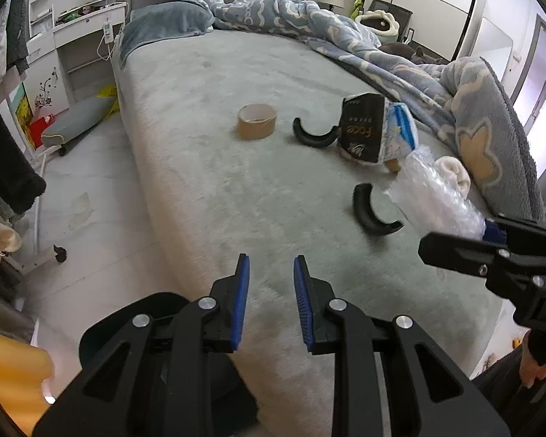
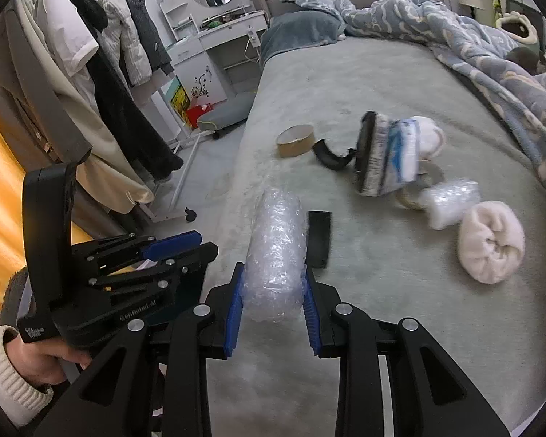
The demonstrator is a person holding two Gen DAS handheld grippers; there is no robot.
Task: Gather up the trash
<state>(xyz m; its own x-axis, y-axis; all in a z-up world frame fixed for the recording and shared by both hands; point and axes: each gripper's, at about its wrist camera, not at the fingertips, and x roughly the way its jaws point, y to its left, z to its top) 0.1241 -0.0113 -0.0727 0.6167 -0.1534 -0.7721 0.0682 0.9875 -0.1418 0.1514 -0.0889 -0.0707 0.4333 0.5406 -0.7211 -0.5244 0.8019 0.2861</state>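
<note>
A roll of bubble wrap sits between the blue pads of my right gripper, which is shut on it just above the grey bed. The left wrist view shows the same roll and right gripper at the right edge. My left gripper hangs over the bed's near edge, jaws slightly apart and empty; the right wrist view shows it in a hand with a white cuff. On the bed lie a tape roll, two black curved pieces, a black-and-blue tissue pack and a second bubble wrap wad.
A rolled white cloth lies right of the wad. A rumpled blue blanket covers the bed's far and right side. A clothes rack, a white dressing table and bare floor are to the left of the bed.
</note>
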